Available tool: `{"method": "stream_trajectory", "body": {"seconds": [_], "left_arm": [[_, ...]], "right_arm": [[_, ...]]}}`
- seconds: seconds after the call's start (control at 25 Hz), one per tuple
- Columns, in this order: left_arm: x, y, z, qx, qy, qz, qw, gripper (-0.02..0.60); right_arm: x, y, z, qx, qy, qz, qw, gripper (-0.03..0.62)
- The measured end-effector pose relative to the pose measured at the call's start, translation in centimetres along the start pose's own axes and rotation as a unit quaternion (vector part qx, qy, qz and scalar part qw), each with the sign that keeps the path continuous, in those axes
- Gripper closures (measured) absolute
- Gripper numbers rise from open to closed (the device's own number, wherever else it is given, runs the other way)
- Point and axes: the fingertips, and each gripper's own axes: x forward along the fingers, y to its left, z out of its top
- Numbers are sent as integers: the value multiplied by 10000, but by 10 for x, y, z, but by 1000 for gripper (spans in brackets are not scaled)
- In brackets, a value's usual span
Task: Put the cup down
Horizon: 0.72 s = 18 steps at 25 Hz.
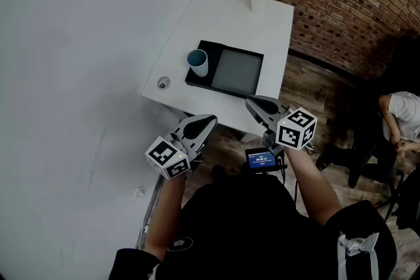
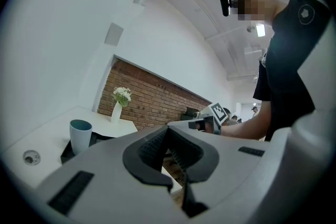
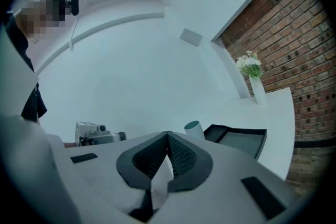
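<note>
**Head view.** You hold both grippers off the near edge of the white table [image 1: 223, 16], over the wooden floor. The left gripper [image 1: 210, 121] and the right gripper [image 1: 252, 103] point toward the table, and neither touches anything on it. The cup [image 1: 198, 62] stands upright in the left end of the black tray [image 1: 197, 82], well apart from both grippers. A grey insert [image 1: 236, 72] fills the rest of the tray. A round grommet [image 1: 163, 82] sits by the table's left edge, just beside the tray. A vase of white flowers [image 1: 258, 0] stands at the far right corner, against the brick wall [image 1: 341, 3]. A seated person [image 1: 394, 121] is to the right of the table, well apart from it.

**Left gripper view.** The left gripper's [image 2: 168, 128] jaws are pressed together with nothing between them. The cup [image 2: 80, 135] shows to the left of them, the grommet [image 2: 31, 157] nearer the camera and the vase [image 2: 116, 111] behind.

**Right gripper view.** The right gripper's [image 3: 167, 135] jaws are also pressed together and empty. The cup [image 3: 194, 128] and tray [image 3: 210, 132] lie just past the jaw tips.
</note>
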Motion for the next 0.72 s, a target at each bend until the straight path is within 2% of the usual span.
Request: {"method": "stream_trajectory", "body": {"seconds": [0.2, 0.72], "left_arm": [[1, 4, -4, 141, 147, 100, 9997, 574], [6, 7, -9, 52, 182, 146, 9997, 574]], "right_arm": [[2, -3, -4, -100, 103, 17, 9999, 582], [0, -8, -10, -194, 197, -70, 9996, 582]]}}
